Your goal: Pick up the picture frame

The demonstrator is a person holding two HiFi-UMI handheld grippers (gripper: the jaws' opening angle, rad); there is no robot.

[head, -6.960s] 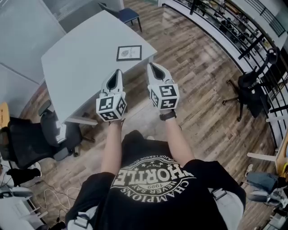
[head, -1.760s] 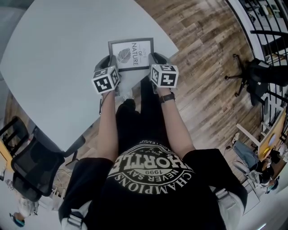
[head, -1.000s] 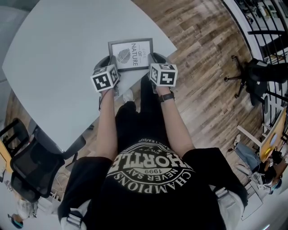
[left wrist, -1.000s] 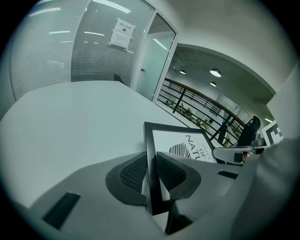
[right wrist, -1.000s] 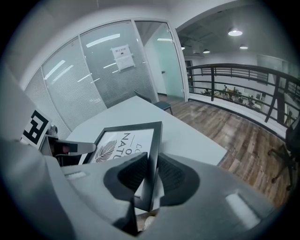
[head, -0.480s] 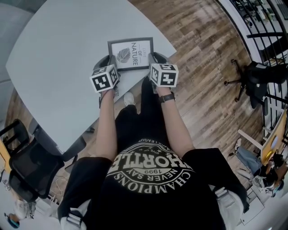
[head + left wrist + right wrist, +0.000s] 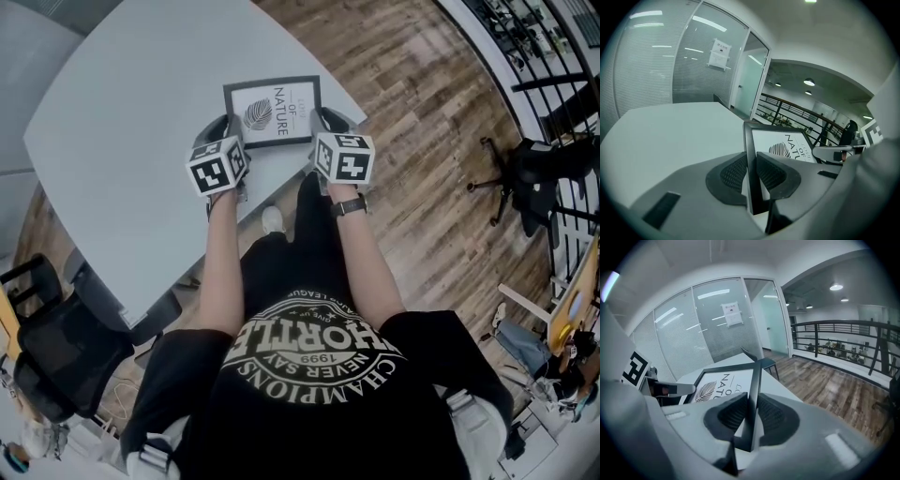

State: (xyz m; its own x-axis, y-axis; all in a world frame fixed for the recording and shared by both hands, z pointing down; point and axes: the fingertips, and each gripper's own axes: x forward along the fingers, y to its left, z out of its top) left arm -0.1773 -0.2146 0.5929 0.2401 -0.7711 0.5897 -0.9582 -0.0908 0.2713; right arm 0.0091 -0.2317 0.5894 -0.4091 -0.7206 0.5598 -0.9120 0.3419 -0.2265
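The picture frame is black with a white print of a leaf and lettering. It hangs just over the near corner of the grey table, held by both side edges. My left gripper is shut on its left edge, and the pads clamp the black moulding in the left gripper view. My right gripper is shut on the right edge the same way. The print faces up between the two grippers.
A black office chair stands at the lower left beside the table, another on the wood floor at the right. A railing runs along the upper right. A blue chair sits beyond the table's far end, by glass walls.
Both grippers have risen a little with the frame clamped between them, so the frame now stands higher off the table. The grip on both edges is unchanged.
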